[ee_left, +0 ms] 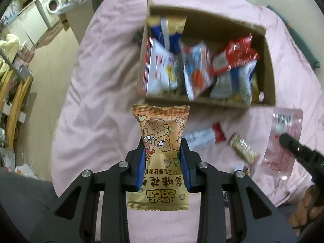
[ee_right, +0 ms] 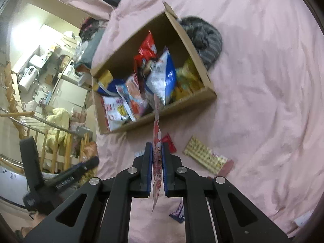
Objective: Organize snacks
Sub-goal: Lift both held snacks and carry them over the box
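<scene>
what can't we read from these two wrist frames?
- Packets in the brown cardboard box: motion-blurred in both views, labels unreadable.
- Thin pink-and-white packet in the right gripper: edge-on, front unseen.
- Orange peanut packet in the left gripper: lower print partly covered by blue pads.

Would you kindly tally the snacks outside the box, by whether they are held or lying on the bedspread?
Held: 2 (peanut packet, pink pouch)
Lying on the bedspread: 3 (cracker pack, red-ended bar, purple wrapper)
Total: 5
</scene>
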`<state>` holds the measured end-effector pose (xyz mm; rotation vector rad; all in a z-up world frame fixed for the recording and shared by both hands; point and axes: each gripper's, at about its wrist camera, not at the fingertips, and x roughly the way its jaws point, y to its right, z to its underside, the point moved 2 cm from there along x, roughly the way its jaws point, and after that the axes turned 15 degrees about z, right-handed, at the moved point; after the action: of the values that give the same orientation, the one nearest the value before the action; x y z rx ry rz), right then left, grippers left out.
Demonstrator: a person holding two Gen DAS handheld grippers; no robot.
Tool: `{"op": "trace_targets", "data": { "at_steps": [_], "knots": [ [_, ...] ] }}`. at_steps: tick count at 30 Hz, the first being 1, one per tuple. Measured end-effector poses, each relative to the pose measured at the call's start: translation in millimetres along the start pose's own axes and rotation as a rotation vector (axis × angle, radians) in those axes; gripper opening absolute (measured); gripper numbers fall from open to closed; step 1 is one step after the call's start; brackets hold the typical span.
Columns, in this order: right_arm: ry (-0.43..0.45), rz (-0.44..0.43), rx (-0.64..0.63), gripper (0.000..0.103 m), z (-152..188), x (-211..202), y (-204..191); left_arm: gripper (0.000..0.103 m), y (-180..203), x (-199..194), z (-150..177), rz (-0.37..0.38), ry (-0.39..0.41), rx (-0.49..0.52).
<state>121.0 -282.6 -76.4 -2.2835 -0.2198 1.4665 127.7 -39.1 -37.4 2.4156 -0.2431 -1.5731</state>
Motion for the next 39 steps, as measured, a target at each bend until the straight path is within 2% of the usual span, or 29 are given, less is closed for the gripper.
{"op": "trace_targets", "data": {
  "at_steps": [3,10,16,24,32,35,39],
  "knots": [
    [0.053,0.018,-0.012,0.009,-7,-9,-3,0.026,7,0,-17,0.008,0.042,0.029],
    [0.187,0.134,-0.077,0.009,-33,-23,-15,0.026,12,-4,-51,0.014,0.1,0.062],
    [0.214,0.142,-0.058,0.009,-53,-15,-16,0.026,5,7,-74,0.023,0.11,0.06],
    [0.279,0.244,-0.119,0.009,-88,-1,-24,0.026,5,26,-96,0.02,0.129,0.091],
    [0.301,0.314,-0.125,0.009,-113,19,-23,0.026,14,40,-109,0.018,0.205,0.17],
    [0.301,0.346,-0.137,0.009,-117,26,-26,0.026,17,47,-110,0.025,0.205,0.192],
    [0.289,0.393,-0.151,0.009,-120,39,-31,0.027,15,61,-112,0.053,0.175,0.162]
  ]
}}
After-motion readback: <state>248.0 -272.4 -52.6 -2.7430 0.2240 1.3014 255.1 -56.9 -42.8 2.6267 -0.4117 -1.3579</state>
